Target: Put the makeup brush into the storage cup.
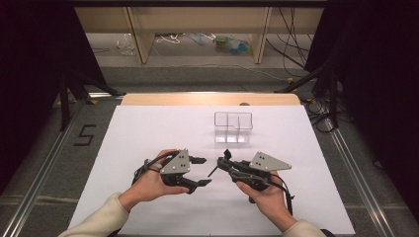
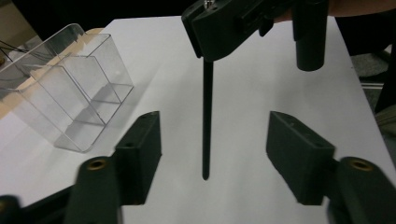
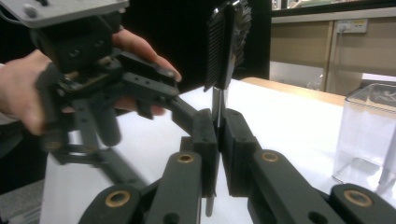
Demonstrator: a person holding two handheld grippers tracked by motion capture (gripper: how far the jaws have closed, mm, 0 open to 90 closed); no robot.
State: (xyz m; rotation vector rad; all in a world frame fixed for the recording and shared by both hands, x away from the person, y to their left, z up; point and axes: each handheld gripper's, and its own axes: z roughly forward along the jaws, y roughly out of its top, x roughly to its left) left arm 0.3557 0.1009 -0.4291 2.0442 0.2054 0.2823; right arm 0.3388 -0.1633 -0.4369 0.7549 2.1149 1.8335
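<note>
From up high, the clear box (image 1: 233,127) stands on the white worktop (image 1: 148,128), and both grippers sit on the person's side of it, well apart from the box. The left gripper (image 1: 201,171) has its jaws apart with nothing in them. The right gripper (image 1: 223,159) is closed on a thin black brush (image 1: 215,170), whose handle pokes out and down toward the worktop, between the two grippers. From the left gripper's own camera, its two black jaws stand wide open, and the brush handle (image 2: 206,126) hangs straight down between them, not touching either one, with its tip just over the worktop; the clear box (image 2: 70,88) is off to the left of the handle. The handle looks thin, stiff and smooth, so I think it could slip or spin in a loose hold. From the right gripper's camera, the right gripper (image 3: 218,135) squeezes the handle tight, and the bristly head (image 3: 226,44) sticks up above it, with the clear box (image 3: 369,130) to the right. The brush looks light. I would take it on the handle, close under the head, and leave the soft bristles alone.
</note>
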